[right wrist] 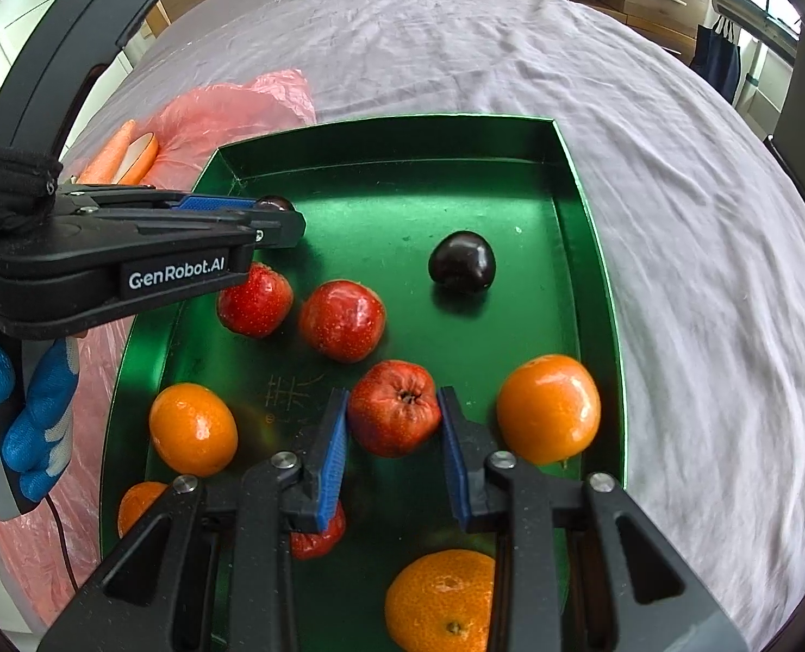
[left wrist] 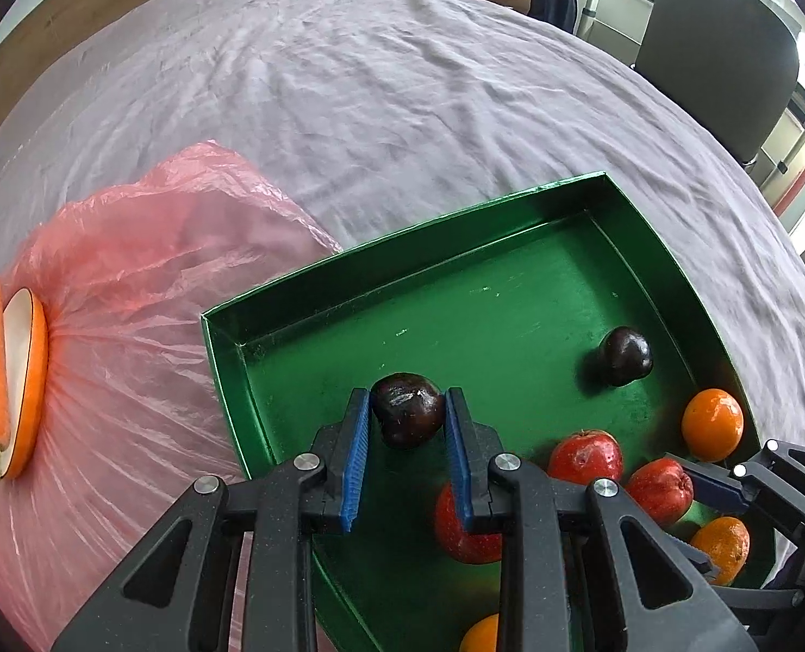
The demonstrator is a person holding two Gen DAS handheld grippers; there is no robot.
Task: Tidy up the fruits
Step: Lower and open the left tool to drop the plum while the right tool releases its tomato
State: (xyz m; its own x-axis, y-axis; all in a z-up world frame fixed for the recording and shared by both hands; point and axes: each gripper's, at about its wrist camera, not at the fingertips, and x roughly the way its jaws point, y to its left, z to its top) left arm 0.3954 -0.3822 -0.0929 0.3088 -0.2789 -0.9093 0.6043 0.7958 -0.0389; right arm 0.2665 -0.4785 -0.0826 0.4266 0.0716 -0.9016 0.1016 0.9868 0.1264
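While left gripper (left wrist: 407, 418) clamps plum (left wrist: 409, 415) | tray (right wrist: 587, 250): oranges, apples

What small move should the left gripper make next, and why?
Probably set it down: the left gripper is shut on a dark plum low over the green tray; the other dark plum lies farther right, so place it beside that.

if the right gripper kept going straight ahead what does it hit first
The red fruit sitting between the right gripper jaws; beyond it, probably the tray floor, then the dark fruit.
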